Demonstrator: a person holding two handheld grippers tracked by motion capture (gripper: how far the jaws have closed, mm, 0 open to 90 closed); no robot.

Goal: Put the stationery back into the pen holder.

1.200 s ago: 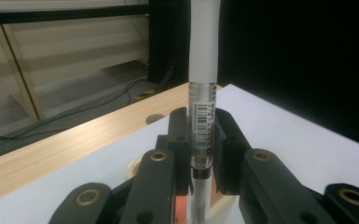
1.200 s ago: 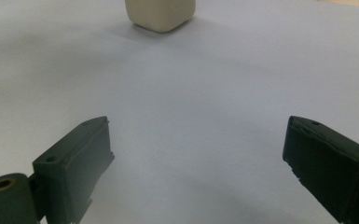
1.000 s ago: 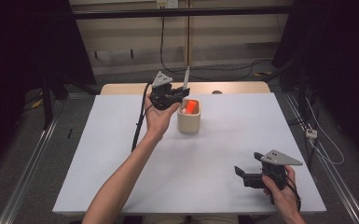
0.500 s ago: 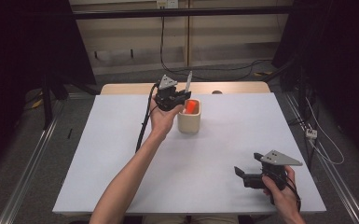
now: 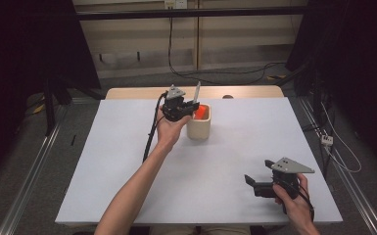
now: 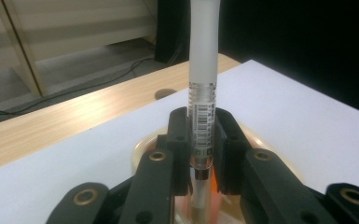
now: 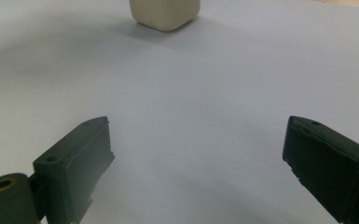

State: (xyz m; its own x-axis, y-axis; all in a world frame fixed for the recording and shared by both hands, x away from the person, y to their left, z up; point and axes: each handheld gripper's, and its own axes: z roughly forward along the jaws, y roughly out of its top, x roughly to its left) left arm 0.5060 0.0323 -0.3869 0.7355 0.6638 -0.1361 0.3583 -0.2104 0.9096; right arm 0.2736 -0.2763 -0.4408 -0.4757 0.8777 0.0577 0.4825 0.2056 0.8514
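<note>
White bench surface carries a cream cup (image 5: pixel 199 128), over which the left hand-held gripper (image 6: pixel 202 140) pinches a pen (image 6: pixel 203 70) upright at its labelled barrel, judged light, stiff, slippery; the right hand-held gripper (image 7: pixel 196 154) rests spread, empty.

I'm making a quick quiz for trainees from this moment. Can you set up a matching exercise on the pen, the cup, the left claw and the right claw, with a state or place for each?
Things:
1. pen
2. cup
3. left claw
4. right claw

States or places:
A. open, low over the bare white table, near its front right
B. upright, its lower end down in the cup
C. shut on the pen, just above the cup
D. cream, standing on the table, orange inside

Pairs: 1-B, 2-D, 3-C, 4-A
</note>
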